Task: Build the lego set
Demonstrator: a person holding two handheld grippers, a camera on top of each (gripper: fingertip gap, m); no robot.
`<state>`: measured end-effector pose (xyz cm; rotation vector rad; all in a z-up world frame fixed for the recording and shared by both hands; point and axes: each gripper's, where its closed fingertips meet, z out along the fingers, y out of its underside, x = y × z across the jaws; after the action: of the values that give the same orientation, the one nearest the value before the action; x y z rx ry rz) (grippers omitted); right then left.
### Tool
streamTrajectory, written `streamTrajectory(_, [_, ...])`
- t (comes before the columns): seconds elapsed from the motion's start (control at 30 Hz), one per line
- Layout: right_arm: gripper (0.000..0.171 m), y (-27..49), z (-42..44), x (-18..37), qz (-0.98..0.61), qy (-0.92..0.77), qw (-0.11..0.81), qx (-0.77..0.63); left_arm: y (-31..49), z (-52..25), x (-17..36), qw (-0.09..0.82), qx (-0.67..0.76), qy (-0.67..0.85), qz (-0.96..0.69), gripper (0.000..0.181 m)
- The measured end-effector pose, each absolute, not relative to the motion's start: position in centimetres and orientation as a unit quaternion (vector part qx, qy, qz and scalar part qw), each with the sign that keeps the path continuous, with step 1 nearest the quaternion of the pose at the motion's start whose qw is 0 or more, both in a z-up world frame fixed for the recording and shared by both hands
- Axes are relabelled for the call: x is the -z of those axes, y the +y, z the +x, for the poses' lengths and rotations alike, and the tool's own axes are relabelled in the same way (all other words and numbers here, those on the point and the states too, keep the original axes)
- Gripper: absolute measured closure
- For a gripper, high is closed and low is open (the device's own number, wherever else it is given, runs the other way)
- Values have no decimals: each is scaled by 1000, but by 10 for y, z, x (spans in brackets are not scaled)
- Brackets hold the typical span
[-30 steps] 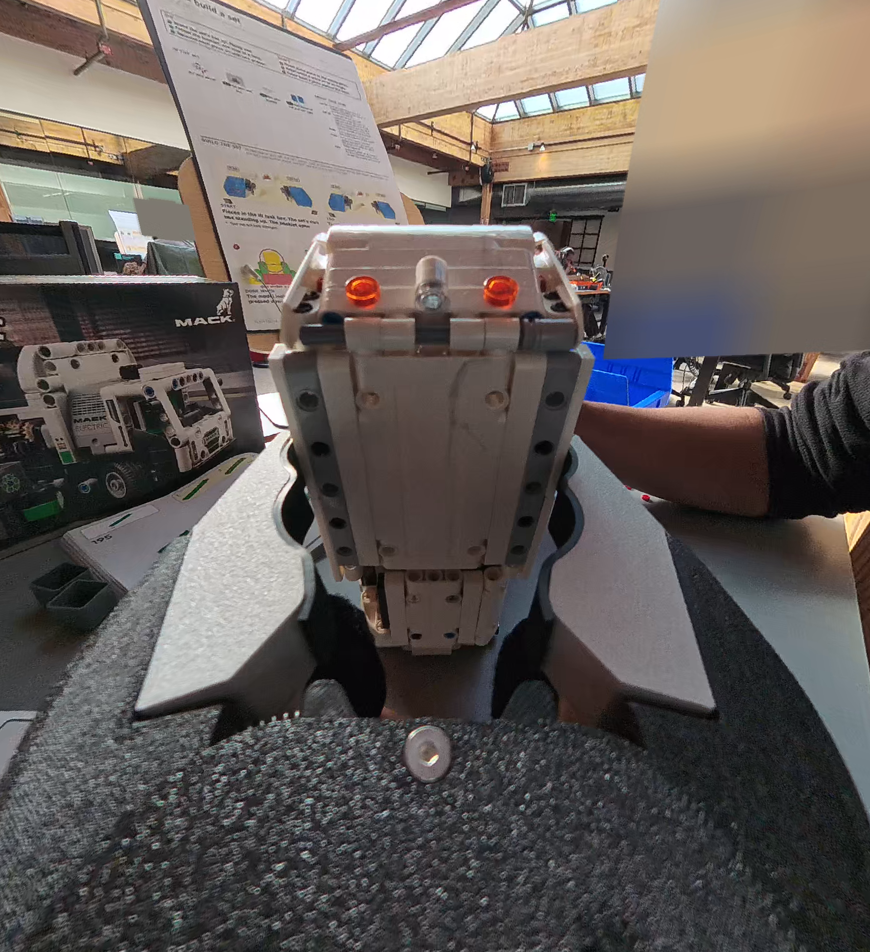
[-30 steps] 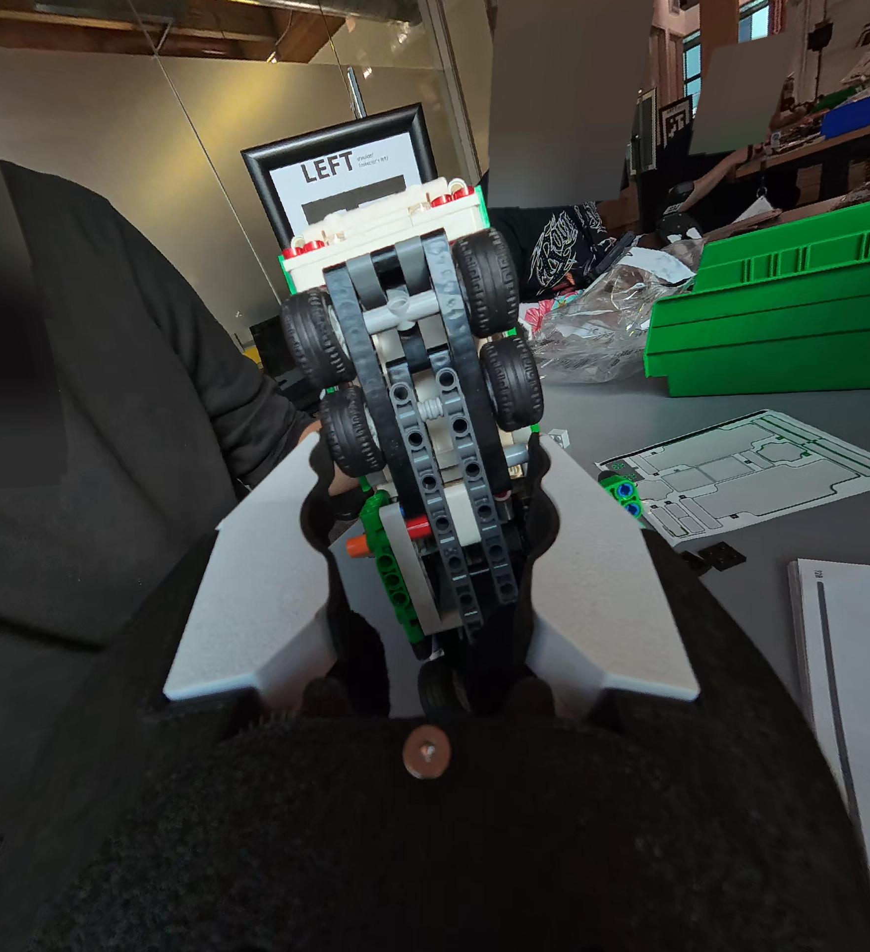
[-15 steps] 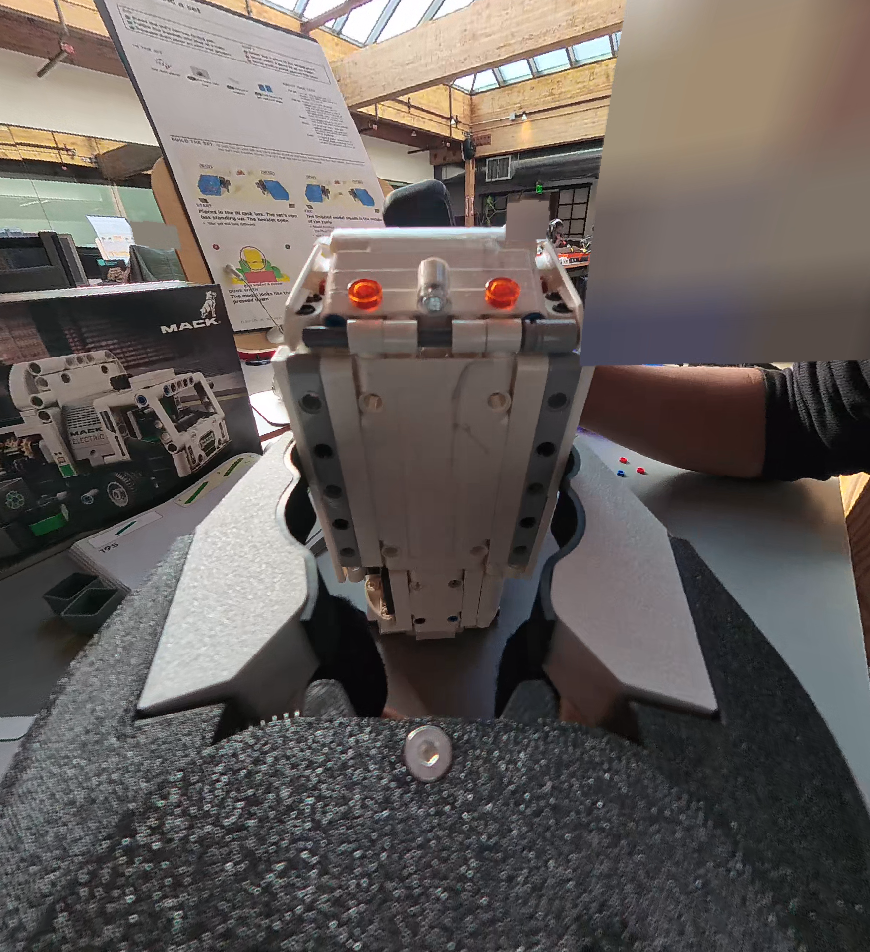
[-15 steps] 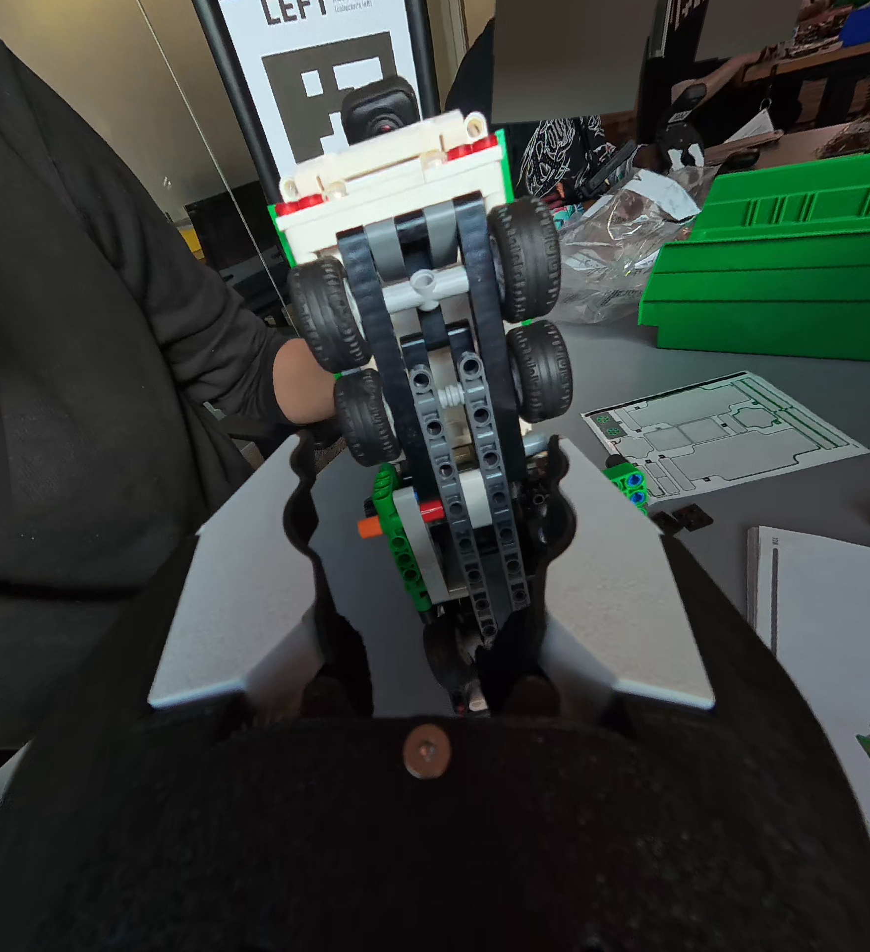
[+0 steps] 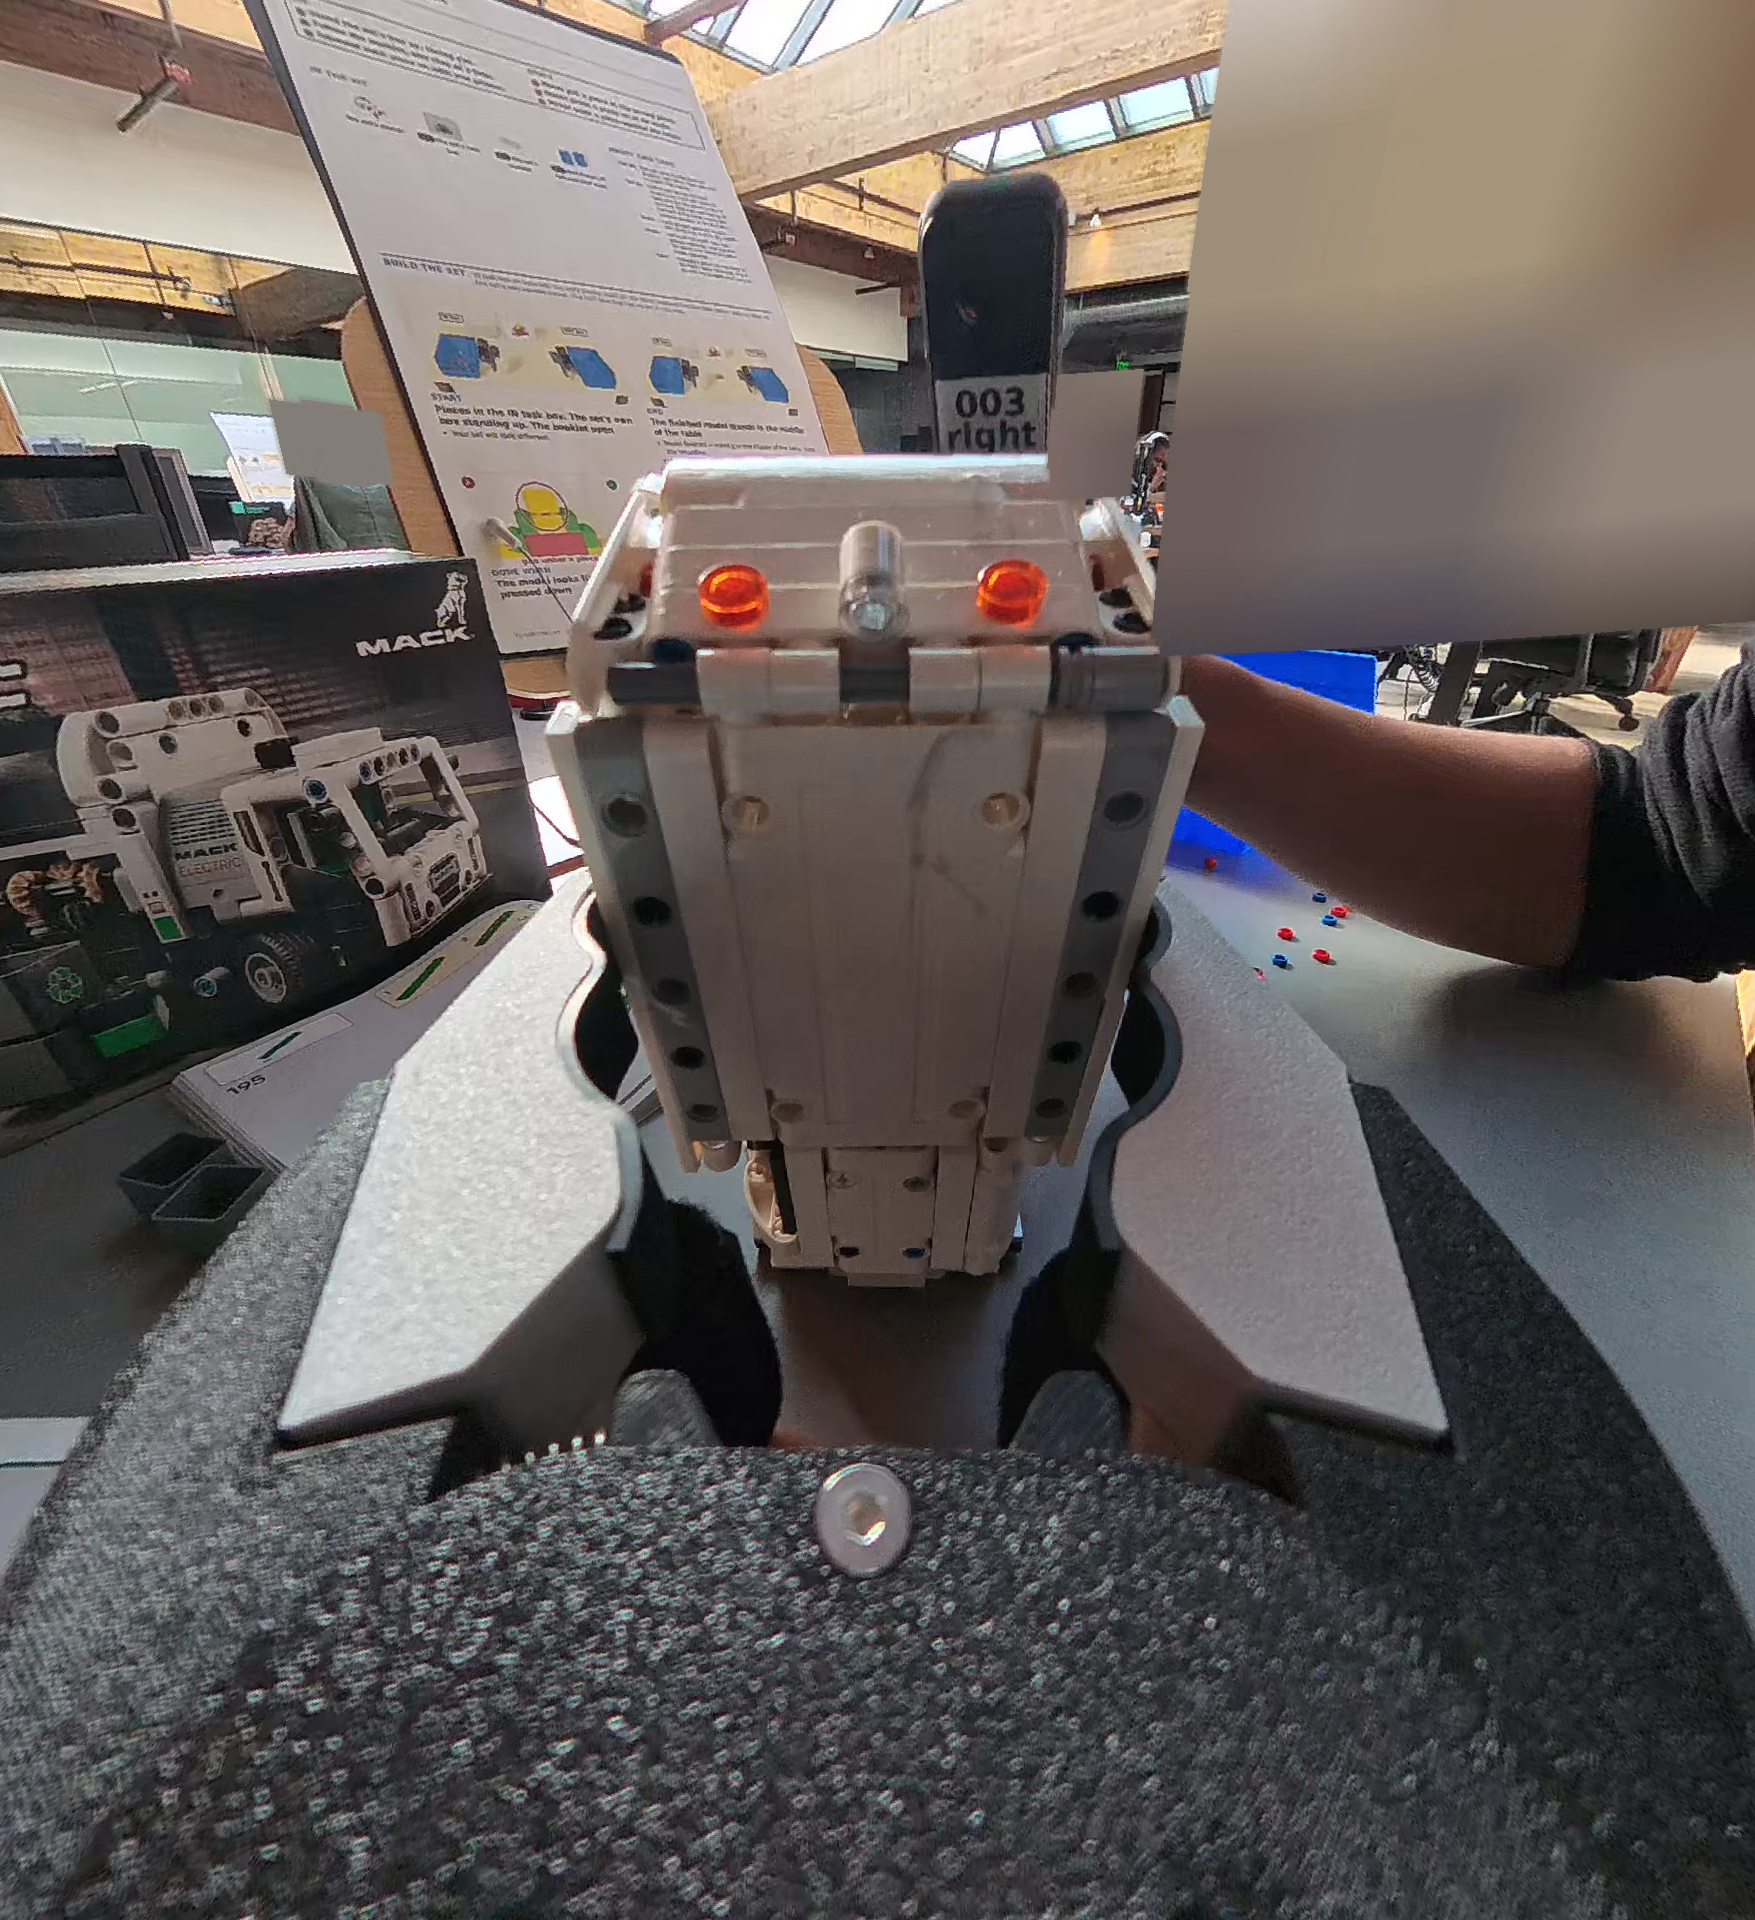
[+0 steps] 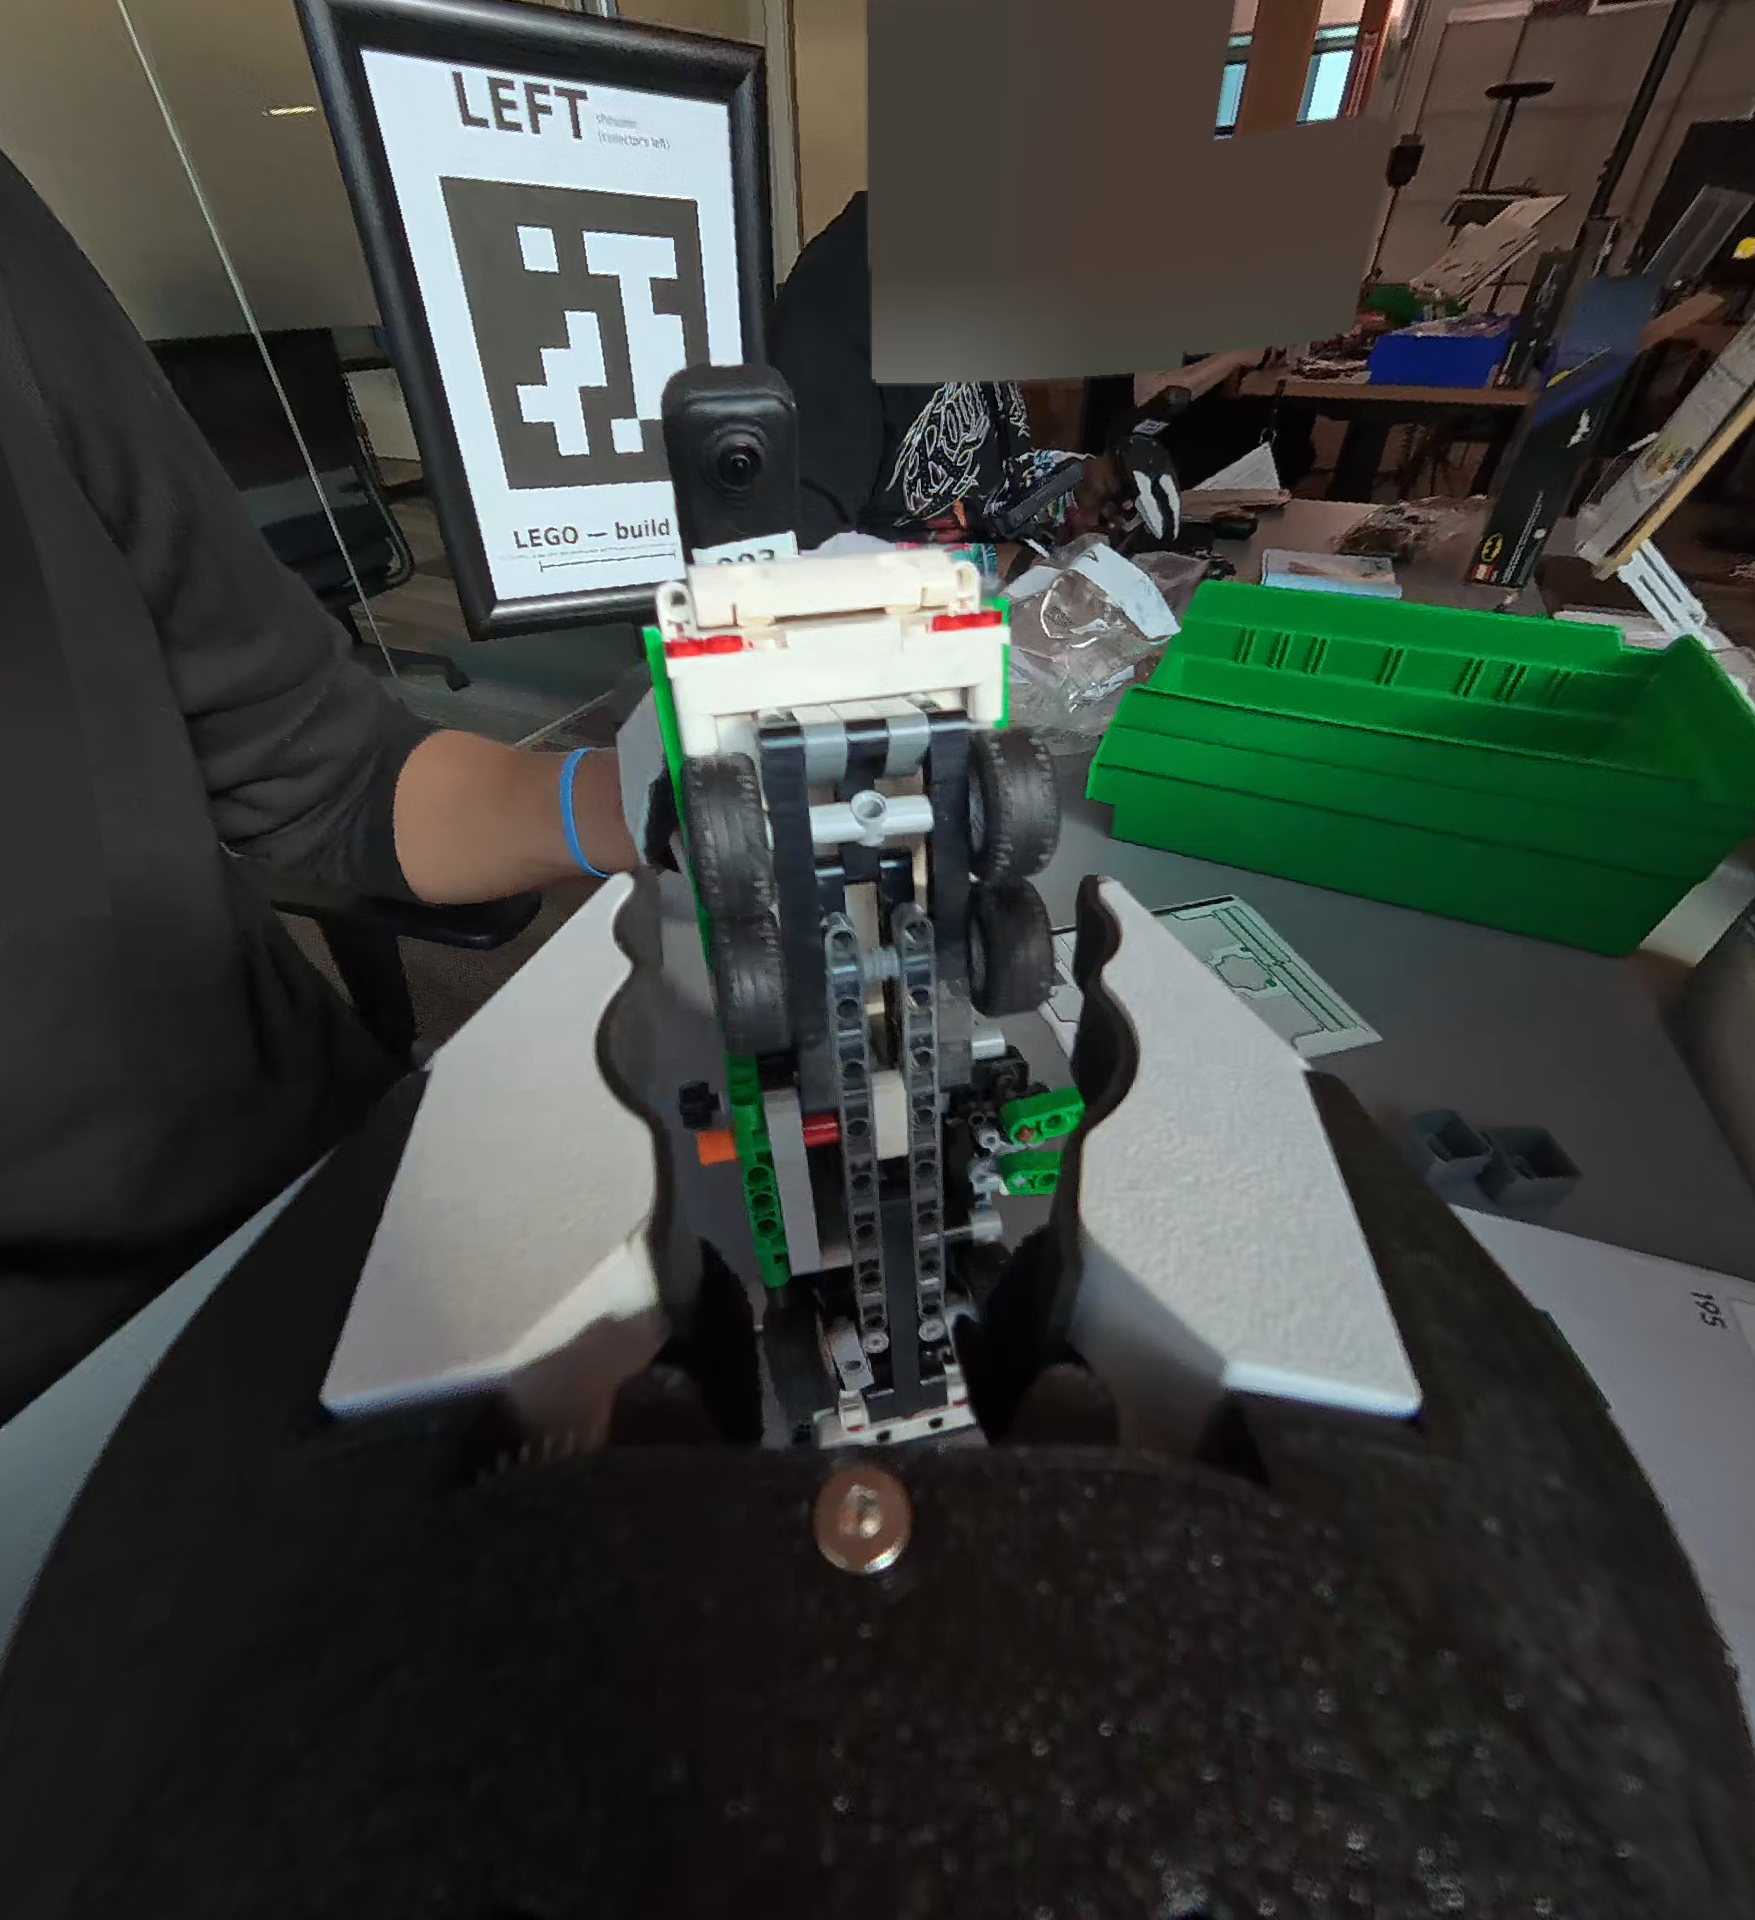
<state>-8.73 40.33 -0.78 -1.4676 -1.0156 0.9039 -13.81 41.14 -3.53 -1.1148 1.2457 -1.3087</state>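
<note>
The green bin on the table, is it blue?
No. In the right wrist view the bin on the grey table is bright green, sitting past the truck.

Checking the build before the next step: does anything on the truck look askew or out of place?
On the truck's underside, two short green pieces stick out sideways by the right gripper, splayed apart at slightly different angles. Whether that is intended is unclear. From the left gripper, the white roof panels look even.
</note>
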Motion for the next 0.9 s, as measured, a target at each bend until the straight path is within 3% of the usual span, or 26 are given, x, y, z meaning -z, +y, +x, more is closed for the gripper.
streamTrajectory(0.1, [102, 400, -95, 1, -626, -436, 538, -359, 412, -136, 35, 486, 538, 515, -458, 89])
streamTrajectory(0.23, [97, 398, -104, -11, -630, -419, 543, -365, 411, -136, 36, 483, 537, 518, -458, 89])
streamTrajectory(0.43, [117, 402, -105, -19, -669, -387, 566, -287, 411, -133, 34, 490, 539, 504, -463, 89])
streamTrajectory(0.53, [113, 393, -110, -16, -690, -360, 561, -282, 409, -131, 35, 492, 539, 503, -463, 89])
streamTrajectory(0.77, [76, 386, -122, 7, -728, -329, 561, -217, 405, -128, 35, 489, 536, 513, -459, 89])
streamTrajectory(0.9, [74, 391, -125, 4, -724, -277, 604, -182, 405, -126, 36, 487, 526, 517, -467, 89])
